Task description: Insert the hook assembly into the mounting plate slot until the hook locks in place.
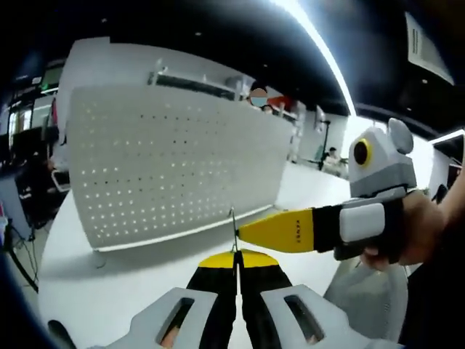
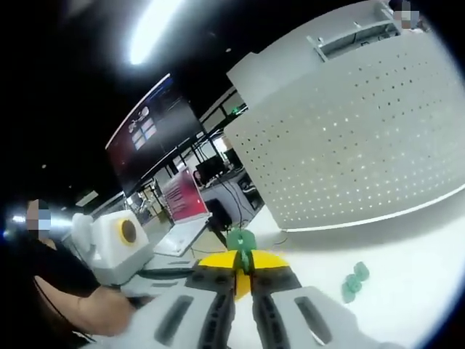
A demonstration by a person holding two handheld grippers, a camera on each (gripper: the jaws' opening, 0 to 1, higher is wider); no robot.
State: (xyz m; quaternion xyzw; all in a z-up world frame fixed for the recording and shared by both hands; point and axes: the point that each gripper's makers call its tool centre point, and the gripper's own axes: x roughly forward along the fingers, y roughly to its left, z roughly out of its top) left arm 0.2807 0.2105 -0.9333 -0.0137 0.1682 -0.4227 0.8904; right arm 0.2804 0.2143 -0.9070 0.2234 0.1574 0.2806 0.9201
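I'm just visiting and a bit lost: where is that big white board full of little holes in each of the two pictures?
Left gripper view: the white perforated board stands on the white table, filling the centre-left, beyond the left hand-held gripper.
Right gripper view: the same board fills the upper right, tilted.
Shared landmark: the board's bottom edge, where it meets the table.

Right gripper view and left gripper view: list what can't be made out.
- Small green plastic part in the right tongs: shape hidden by the pinching tips, right gripper view.
- Thin metal hook wire in the left tongs: too thin to read, left gripper view.
- White perforated pegboard plate: slot too small.
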